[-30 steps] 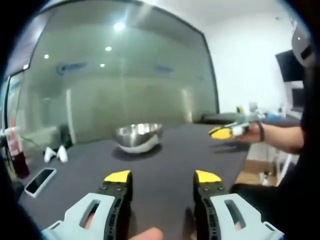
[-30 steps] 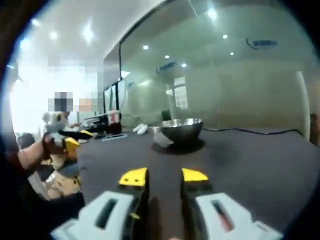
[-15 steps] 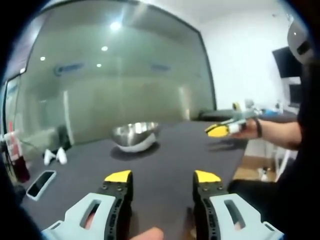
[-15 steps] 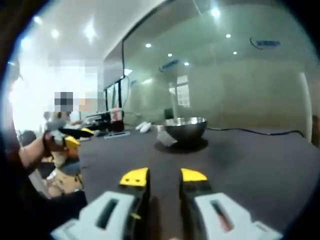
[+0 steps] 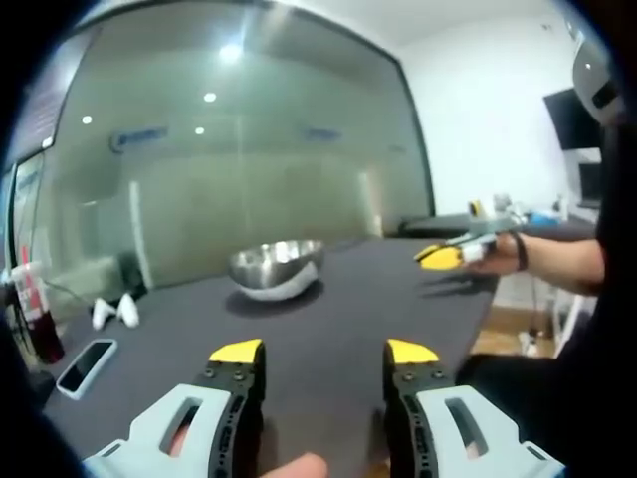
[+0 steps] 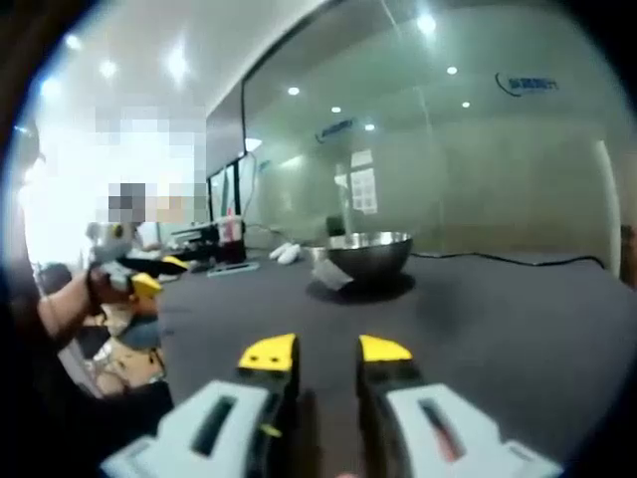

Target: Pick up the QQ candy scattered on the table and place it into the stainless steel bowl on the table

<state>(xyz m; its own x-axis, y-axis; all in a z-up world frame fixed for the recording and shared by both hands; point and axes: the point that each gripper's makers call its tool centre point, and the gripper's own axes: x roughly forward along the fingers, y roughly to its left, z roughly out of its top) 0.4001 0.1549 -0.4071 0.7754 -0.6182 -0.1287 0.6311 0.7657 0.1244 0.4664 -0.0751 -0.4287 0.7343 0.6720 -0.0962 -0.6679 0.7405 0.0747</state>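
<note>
The stainless steel bowl point(image 5: 276, 267) sits far out on the dark worktop point(image 5: 328, 329), a pale packet, possibly QQ candy, leaning against its near side point(image 6: 333, 275). No other candy is discernible. The left gripper point(image 5: 323, 351) is spread wide and empty; the right gripper point(image 6: 326, 351) stands slightly parted, empty too. Judged: searching stage; next, locate a candy and reach.
</note>
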